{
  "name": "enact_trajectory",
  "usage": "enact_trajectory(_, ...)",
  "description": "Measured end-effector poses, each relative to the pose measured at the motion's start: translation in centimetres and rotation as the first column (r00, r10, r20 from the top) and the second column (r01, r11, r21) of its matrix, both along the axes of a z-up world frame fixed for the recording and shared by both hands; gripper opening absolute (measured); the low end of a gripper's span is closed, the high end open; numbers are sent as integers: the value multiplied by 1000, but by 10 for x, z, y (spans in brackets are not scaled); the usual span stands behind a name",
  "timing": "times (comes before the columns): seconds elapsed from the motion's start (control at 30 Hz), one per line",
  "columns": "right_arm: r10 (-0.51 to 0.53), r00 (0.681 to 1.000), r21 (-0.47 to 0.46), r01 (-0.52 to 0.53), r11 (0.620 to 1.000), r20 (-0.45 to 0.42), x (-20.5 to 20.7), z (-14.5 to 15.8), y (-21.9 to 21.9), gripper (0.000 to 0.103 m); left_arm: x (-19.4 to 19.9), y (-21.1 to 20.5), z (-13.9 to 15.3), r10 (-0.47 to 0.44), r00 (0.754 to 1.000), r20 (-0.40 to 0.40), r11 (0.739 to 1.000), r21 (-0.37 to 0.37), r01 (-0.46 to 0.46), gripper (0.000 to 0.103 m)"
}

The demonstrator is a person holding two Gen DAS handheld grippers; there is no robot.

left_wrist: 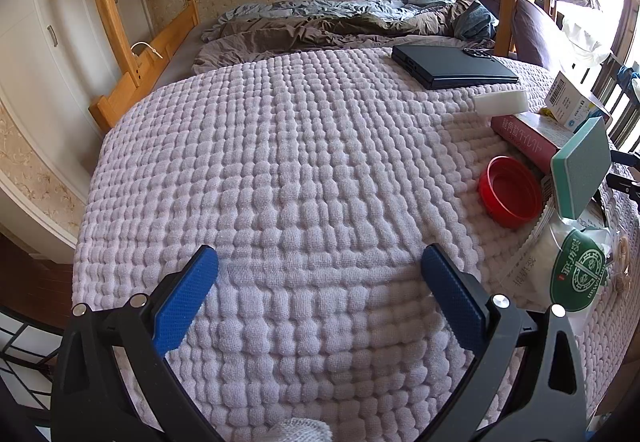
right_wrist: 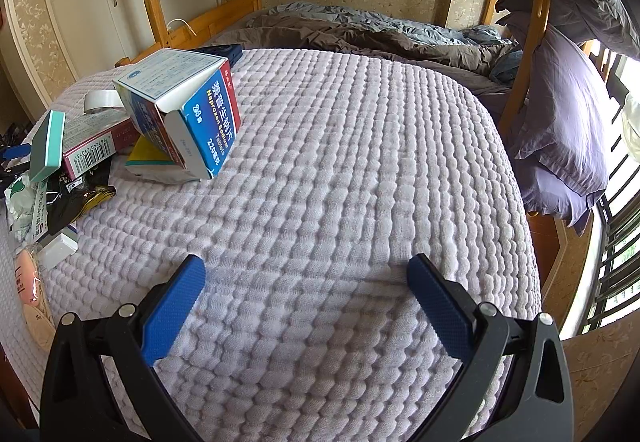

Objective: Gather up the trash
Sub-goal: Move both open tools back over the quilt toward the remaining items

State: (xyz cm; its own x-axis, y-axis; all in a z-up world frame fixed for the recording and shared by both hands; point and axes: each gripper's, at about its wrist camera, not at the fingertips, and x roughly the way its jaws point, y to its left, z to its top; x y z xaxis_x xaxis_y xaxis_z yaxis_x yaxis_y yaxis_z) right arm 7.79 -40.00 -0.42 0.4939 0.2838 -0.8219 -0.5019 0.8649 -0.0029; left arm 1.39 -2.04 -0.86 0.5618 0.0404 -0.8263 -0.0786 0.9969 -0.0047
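A heap of trash lies on the pale quilted blanket (left_wrist: 300,162). In the left wrist view it sits at the right: a red round lid (left_wrist: 510,191), a pink box (left_wrist: 532,138), a teal-edged sponge block (left_wrist: 582,166), a green-and-white wrapper (left_wrist: 576,274) and a white foam block (left_wrist: 502,101). My left gripper (left_wrist: 320,262) hovers open over bare blanket, left of the heap. In the right wrist view an opened blue-and-white medicine box (right_wrist: 188,114) lies tilted at the left, with the pink box (right_wrist: 90,144) and dark wrappers (right_wrist: 76,198) beside it. My right gripper (right_wrist: 306,270) stands wide open and holds nothing.
A dark flat case (left_wrist: 452,66) rests on the far part of the blanket. Crumpled grey bedding (left_wrist: 340,22) fills the back of the bed. Wooden bunk posts (left_wrist: 108,2) frame it. A purple pillow (right_wrist: 560,130) hangs at the right edge, near a window railing (right_wrist: 616,262).
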Motion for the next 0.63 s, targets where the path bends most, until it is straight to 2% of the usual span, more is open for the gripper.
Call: enact_trajectory(0.63, -29, 1000, 3, 29, 1000, 7, -3, 0, -1, 99, 0, 0, 0, -1, 1000, 1, 1000, -2, 1, 102)
